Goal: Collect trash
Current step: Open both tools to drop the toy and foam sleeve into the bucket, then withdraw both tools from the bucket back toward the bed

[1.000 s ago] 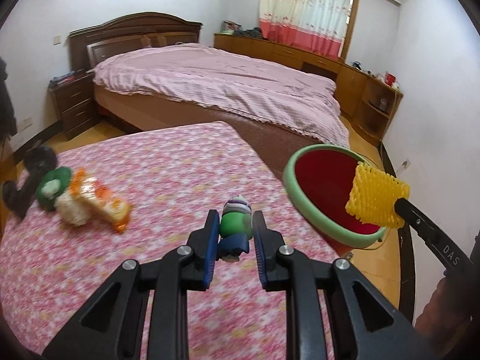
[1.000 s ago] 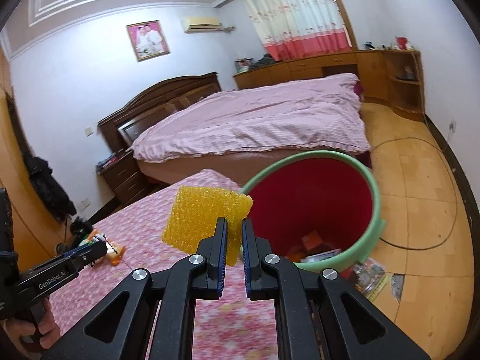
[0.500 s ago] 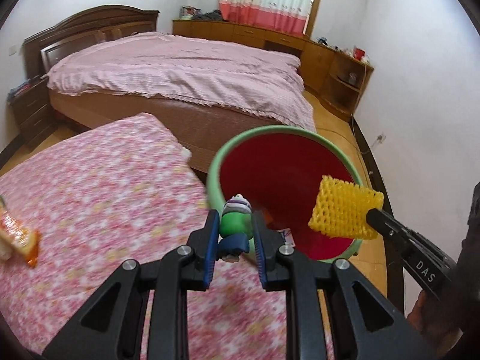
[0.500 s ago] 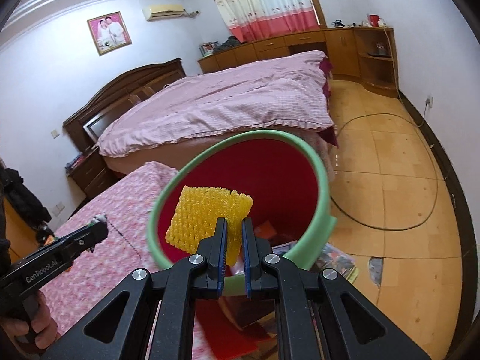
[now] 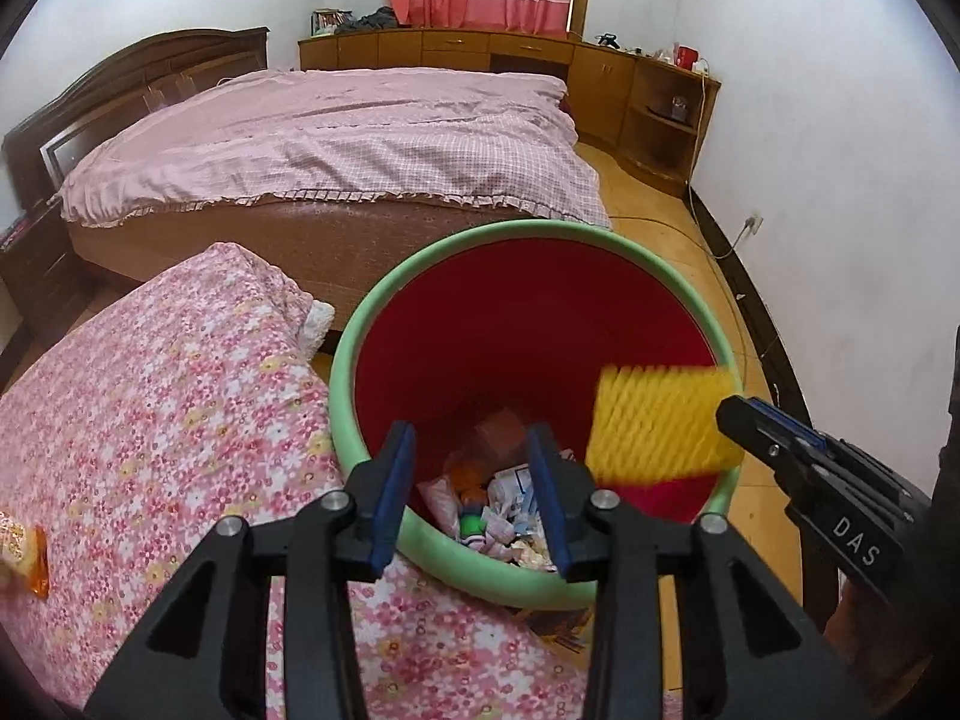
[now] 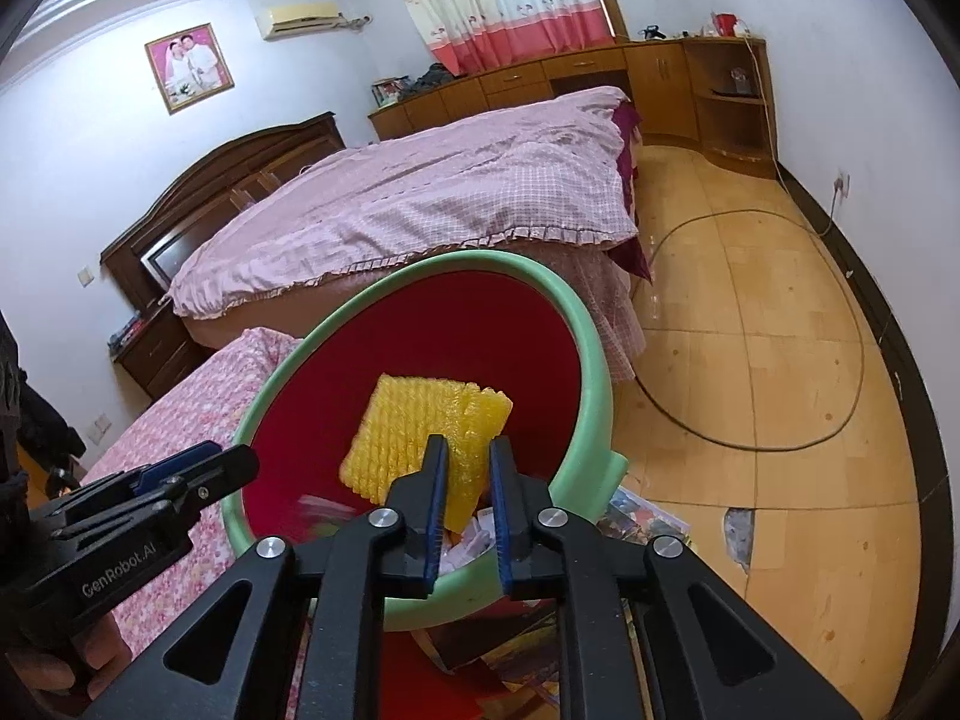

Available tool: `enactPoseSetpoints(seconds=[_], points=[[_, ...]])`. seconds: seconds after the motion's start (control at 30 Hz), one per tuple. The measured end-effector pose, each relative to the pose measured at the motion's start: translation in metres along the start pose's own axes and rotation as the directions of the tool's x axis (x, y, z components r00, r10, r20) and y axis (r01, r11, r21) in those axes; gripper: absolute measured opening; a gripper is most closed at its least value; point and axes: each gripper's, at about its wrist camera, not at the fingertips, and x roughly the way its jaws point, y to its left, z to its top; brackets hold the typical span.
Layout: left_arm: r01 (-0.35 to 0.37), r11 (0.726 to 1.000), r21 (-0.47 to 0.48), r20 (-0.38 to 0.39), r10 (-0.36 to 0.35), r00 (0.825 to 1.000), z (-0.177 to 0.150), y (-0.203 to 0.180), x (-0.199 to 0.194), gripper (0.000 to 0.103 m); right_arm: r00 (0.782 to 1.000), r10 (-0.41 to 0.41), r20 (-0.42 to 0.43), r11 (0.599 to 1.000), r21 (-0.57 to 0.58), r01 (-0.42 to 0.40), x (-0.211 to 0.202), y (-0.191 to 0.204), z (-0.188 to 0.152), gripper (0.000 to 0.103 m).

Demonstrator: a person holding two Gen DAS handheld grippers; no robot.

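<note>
A bin with a green rim [image 5: 360, 360] [image 6: 594, 360] and red inside stands beside the flowered cover, with several wrappers at its bottom. My left gripper [image 5: 474, 450] [image 6: 198, 468] hangs over the bin's near edge, its jaws opening with nothing between them. A small green and blue toy figure [image 5: 472, 525] lies on the trash below. My right gripper [image 6: 468, 462] [image 5: 738, 414] is over the bin too, its jaws opening. The yellow foam net [image 6: 420, 432] [image 5: 660, 420] sits loose between its pads, blurred in the left wrist view.
A pink flowered cover [image 5: 150, 420] lies left of the bin, with an orange snack wrapper [image 5: 24, 546] at its left edge. Behind is a large bed [image 5: 360, 138]. A cable [image 6: 780, 438] loops over the wooden floor, and papers [image 6: 642, 516] lie under the bin.
Both grippers moved from above the flowered cover to over the bin. The left jaws opened and the toy figure dropped in. The right jaws parted around the yellow foam.
</note>
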Motion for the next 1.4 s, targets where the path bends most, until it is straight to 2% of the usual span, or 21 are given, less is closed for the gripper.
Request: enactPoseSetpoints(seconds=[0.07,0.23,0.3,0.57,0.9,1.4], points=[[0.011,1.0,-0.016,-0.004,-0.011,1.0,0.0,0.002,-0.001,0.039,1.0,0.0,-0.004,1.0,0.013,0.0,0.002,-0.003,0.001,0.029],[0.011,1.0,-0.029,-0.015,-0.011,1.0,-0.004,0.008,-0.009,0.039,1.0,0.001,0.007,1.0,0.02,-0.001,-0.004,-0.001,0.001,0.032],[-0.003,1.0,-0.023,-0.012,0.003,1.0,-0.006,0.01,-0.013,0.041,1.0,0.006,0.016,1.0,0.02,-0.007,-0.009,0.002,-0.001,0.038],[-0.015,0.998,-0.064,0.015,0.016,1.0,-0.014,0.024,-0.049,0.043,0.999,0.035,0.027,0.999,-0.027,-0.034,-0.026,0.02,-0.007,0.044],[-0.105,0.987,-0.125,0.026,0.109,0.994,-0.026,0.055,-0.091,0.043,0.996,0.092,0.018,0.994,-0.06,-0.09,-0.041,0.049,-0.015,0.048],[-0.228,0.934,-0.274,0.031,0.245,0.969,-0.059,0.129,-0.147,0.043,0.97,0.231,-0.075,0.952,-0.188,-0.241,-0.046,0.129,-0.032,0.049]])
